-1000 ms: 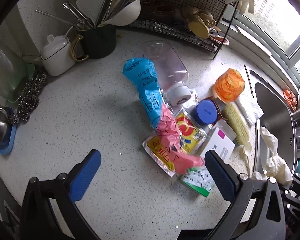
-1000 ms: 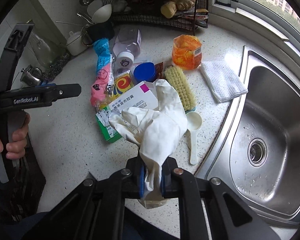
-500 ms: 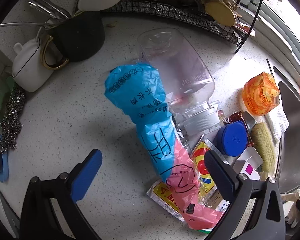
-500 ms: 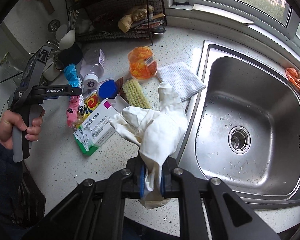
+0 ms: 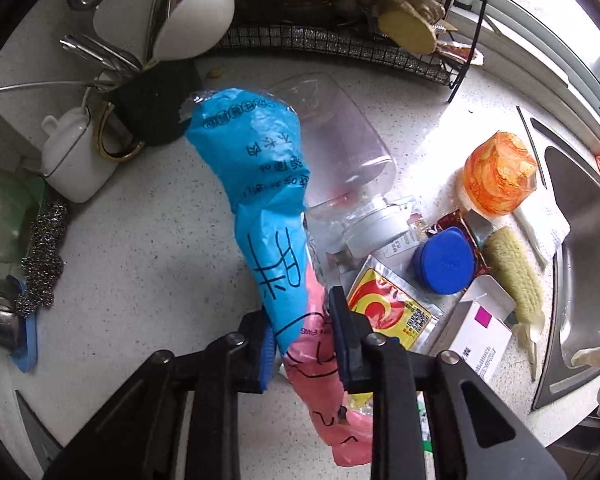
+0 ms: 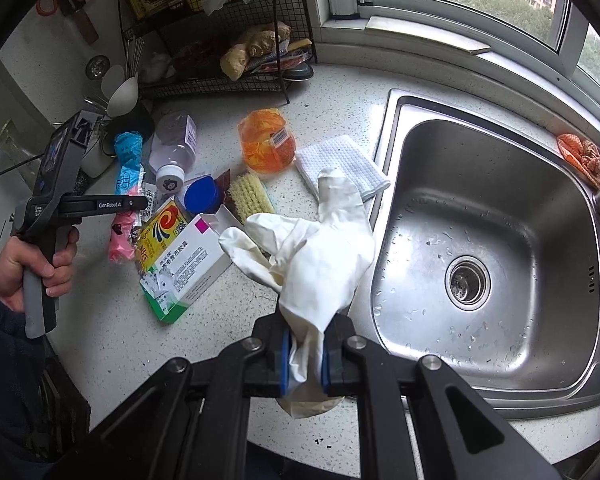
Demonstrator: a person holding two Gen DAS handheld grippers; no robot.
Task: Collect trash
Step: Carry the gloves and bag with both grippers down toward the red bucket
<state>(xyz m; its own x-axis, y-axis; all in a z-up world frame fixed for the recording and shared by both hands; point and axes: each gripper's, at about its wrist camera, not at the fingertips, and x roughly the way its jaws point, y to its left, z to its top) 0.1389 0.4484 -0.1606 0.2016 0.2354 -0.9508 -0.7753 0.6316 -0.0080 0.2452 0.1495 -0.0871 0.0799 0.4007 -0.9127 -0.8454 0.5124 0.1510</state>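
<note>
L hand-held gripper (image 5: 302, 338) closing on blue-pink bag; R hand-held gripper (image 6: 305, 354) clamped on white glove.

L: jaws closing w/ the blue-pink bag (image 5: 260, 208) between them, pads at its sides near where blue meets pink; bag lies on the bench (image 5: 140, 264), next to a clear bottle (image 5: 340, 160), over a yellow-red packet (image 5: 392, 312). Blue lid (image 5: 444, 260), white box (image 5: 476, 336), brush (image 5: 512, 272) & orange jar (image 5: 500, 180) just beside, toward the sink (image 6: 500, 240). R: jaws together on the glove (image 6: 316, 256) cuff, glove hanging free above bench edge by the sink. Person's hand (image 6: 28, 268) grips the L tool's handle.
</note>
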